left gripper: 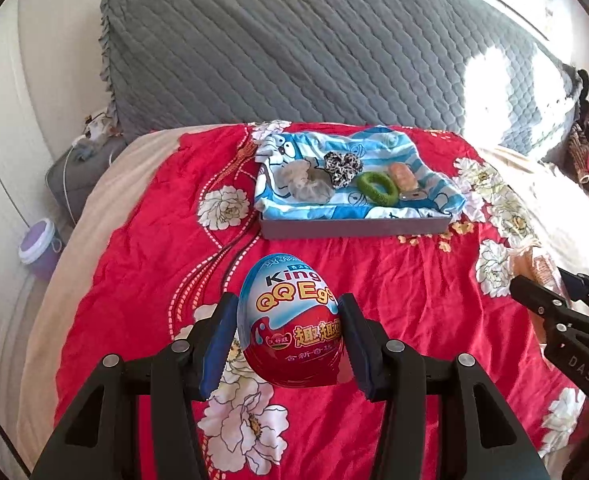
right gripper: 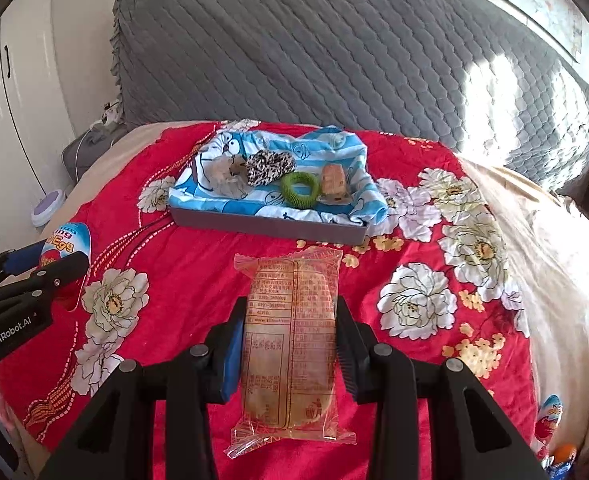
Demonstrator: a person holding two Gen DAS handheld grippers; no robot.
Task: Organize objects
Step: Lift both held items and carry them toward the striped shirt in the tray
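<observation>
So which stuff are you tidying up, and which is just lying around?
Tidying:
red-and-blue toy egg in left gripper
clear-wrapped cake in right gripper
grey tray

Lying around:
purple-lidded tub
grey quilted headboard

Second egg [right gripper: 550,416] at lower right edge half out of view; wrapper print [right gripper: 290,320] too small to read.

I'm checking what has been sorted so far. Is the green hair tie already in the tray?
Yes, the green hair tie lies on the blue cartoon cloth inside the grey tray, beside the leopard scrunchie.
</observation>
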